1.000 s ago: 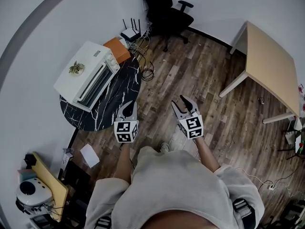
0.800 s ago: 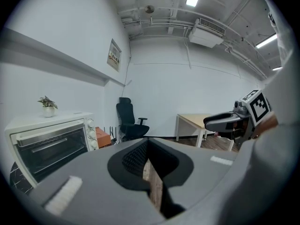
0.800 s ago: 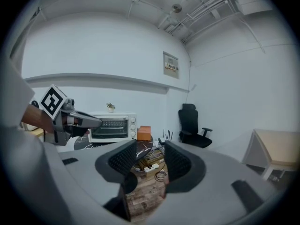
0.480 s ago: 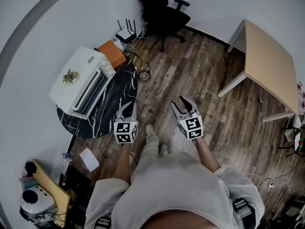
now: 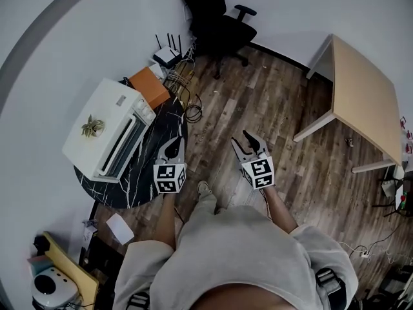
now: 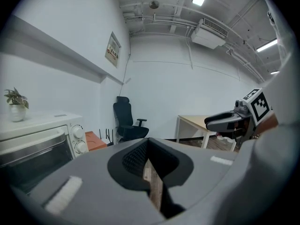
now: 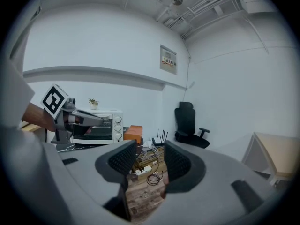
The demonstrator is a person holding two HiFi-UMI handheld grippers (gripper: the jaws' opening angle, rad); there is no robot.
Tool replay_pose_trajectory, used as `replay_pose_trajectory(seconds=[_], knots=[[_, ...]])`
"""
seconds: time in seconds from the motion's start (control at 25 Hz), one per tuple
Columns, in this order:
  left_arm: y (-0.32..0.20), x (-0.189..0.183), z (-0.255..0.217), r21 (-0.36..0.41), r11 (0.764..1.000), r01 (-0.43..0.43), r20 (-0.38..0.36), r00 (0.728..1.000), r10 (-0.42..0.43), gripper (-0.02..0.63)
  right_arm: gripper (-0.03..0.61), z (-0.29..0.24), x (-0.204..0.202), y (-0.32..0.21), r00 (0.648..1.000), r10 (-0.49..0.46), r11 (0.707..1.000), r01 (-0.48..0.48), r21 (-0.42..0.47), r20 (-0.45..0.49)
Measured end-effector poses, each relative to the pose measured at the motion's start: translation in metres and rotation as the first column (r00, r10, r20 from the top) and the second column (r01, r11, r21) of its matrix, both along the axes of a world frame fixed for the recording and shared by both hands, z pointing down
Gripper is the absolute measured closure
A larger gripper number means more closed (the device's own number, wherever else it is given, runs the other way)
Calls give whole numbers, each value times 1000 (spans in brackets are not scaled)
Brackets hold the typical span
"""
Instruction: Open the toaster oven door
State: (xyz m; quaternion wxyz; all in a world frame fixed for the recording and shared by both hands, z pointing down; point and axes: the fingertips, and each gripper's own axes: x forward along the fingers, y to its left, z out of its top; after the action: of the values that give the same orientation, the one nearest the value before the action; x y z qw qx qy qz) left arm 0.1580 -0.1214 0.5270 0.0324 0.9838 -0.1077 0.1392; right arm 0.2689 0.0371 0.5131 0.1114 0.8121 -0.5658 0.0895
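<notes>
Toaster oven (image 5: 103,124) has drifted lower in head view, door (image 5: 122,148) shut; left gripper (image 5: 173,143) jaws together, right gripper (image 5: 243,139) jaws apart.

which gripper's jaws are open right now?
The right gripper: its jaws stand apart with nothing between them. The left gripper has its jaws closed together, holding nothing.

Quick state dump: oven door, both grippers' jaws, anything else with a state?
toaster oven: door closed, neither gripper touching it.
left gripper: jaws shut, nothing between them.
right gripper: jaws apart, nothing between them.
potted plant: upright on the oven's top.
office chair: upright, nobody in it.
</notes>
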Motion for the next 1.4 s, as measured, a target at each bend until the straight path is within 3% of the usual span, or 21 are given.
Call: replay_pose_trajectory(seconds=[0.44, 0.8, 1.0, 1.2, 1.4], knots=[[-87, 26, -7, -10, 999, 30, -15, 999, -30, 603, 394, -12, 32, -93, 1000, -25, 1000, 25, -9, -10], [-132, 15, 1, -19, 996, 82, -10, 997, -82, 603, 394, -7, 24, -160, 993, -117, 993, 117, -33, -12], [-149, -1, 5, -25, 988, 152, -6, 988, -152, 603, 394, -3, 15, -189, 980, -200, 979, 199, -41, -6], [-164, -29, 10, -22, 966, 259, 16, 966, -259, 603, 394, 2, -1, -219, 951, -309, 950, 309, -38, 8], [-169, -61, 14, -20, 914, 406, 38, 914, -405, 603, 394, 7, -20, -242, 891, -453, 890, 454, -37, 17]])
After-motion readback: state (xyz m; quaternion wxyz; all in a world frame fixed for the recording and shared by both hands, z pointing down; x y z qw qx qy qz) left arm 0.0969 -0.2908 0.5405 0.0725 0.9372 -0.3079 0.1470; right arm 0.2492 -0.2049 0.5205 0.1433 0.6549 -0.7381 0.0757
